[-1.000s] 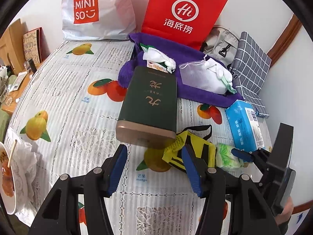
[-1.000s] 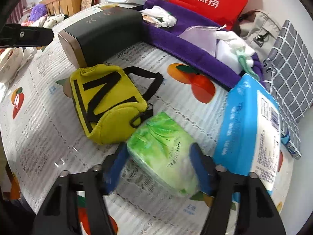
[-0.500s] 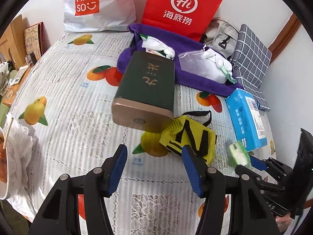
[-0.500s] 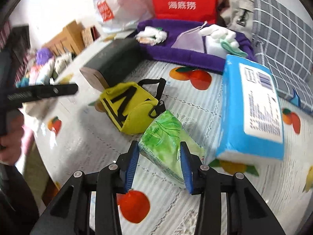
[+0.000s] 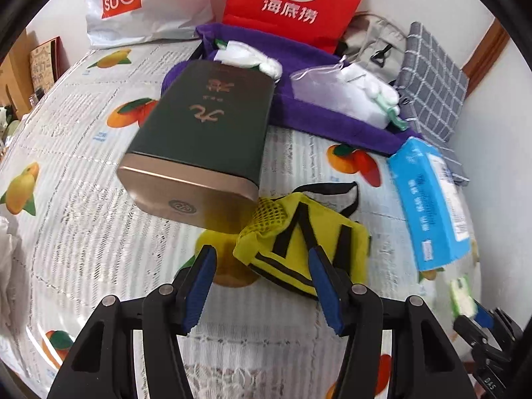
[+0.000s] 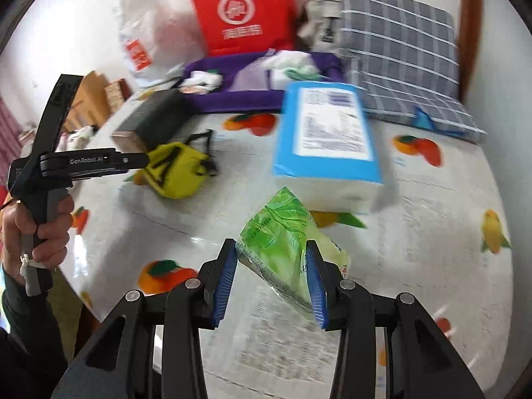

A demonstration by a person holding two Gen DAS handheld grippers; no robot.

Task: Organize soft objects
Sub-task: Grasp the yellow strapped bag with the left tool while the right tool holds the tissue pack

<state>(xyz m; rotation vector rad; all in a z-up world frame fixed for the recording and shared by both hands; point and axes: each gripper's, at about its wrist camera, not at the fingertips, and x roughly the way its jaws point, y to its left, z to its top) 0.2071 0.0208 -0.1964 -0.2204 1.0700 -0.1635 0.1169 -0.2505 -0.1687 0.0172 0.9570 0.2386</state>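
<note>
My right gripper (image 6: 270,244) is shut on a green tissue pack (image 6: 279,219) and holds it tilted above the fruit-print tablecloth (image 6: 432,232). In the left wrist view that pack (image 5: 460,296) shows at the far right in the right gripper (image 5: 478,312). A yellow pouch with black stripes (image 5: 299,242) lies just ahead of my left gripper (image 5: 261,251). The left jaws are closing slightly; the pouch's near left corner sits between them, and the pads do not press it. The pouch (image 6: 173,173) also appears below the left gripper (image 6: 146,159), which a hand holds.
A dark green box (image 5: 206,133) lies behind the pouch. To the right is a blue tissue pack (image 5: 432,199). At the back, a purple cloth (image 5: 326,116) bears white bundles, with a red bag (image 5: 296,0), a white bag (image 5: 133,0) and a checked cushion (image 5: 432,76).
My right gripper shut on the green pack, lifted it off the table and carried it rightwards while rolling. My left gripper came down and forward toward the yellow pouch.
</note>
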